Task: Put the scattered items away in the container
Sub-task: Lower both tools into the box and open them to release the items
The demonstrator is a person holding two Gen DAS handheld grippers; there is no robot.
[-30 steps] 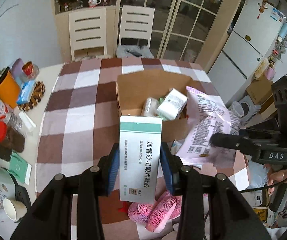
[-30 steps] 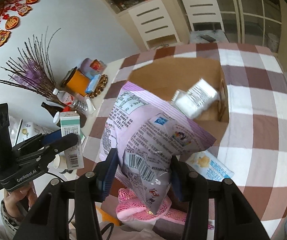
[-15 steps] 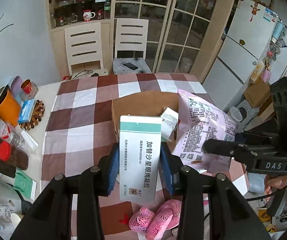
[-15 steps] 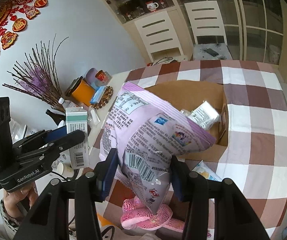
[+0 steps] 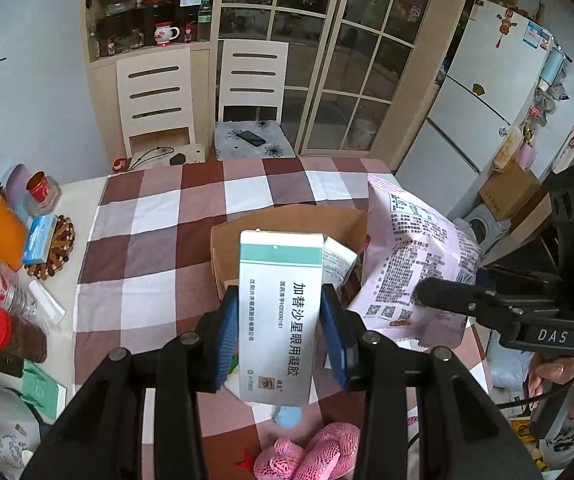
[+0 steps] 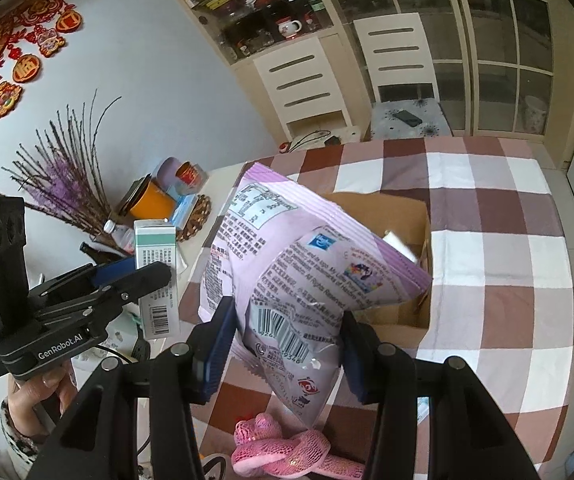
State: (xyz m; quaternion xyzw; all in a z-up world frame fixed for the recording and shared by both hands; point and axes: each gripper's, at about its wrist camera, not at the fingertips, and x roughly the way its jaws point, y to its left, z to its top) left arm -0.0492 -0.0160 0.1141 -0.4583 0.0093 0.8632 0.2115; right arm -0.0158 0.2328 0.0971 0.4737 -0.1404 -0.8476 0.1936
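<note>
**Ana:** Cardboard box (image 5: 287, 228), open at the top, sits mid-frame on the checked surface (image 5: 159, 240). That is the container, and both loads are in the air short of it, so I judge this the carry step, not the drop.

**Ben:** What holds what?

**Ana:** The left tongs (image 5: 281, 330) are clenched on a white and green medicine carton (image 5: 279, 312), upright, blue pads pressed to its two long sides. The right tongs (image 6: 285, 344) are grasping a pale purple snack bag (image 6: 287, 264) by its lower end, near the barcode; the rest of the bag rises toward the upper middle of the right wrist view and hides the box's near left corner.

**Ben:** Where are they relative to the box?

**Ana:** In the left wrist view the carton covers the box's near wall, with a white packet (image 5: 337, 258) already inside peeking out just to its right. Whether either load is truly over the opening I cannot tell.

**Ben:** Next move?

**Ana:** Probably bring each load over the opening and let go only once it clears the rim. The bag is wide and floppy, so it may catch on the wall or sit on the packet. A pink mesh item (image 6: 283, 448) lies on the surface at the bottom of the frame, below the tongs, not yet tidied.
</note>
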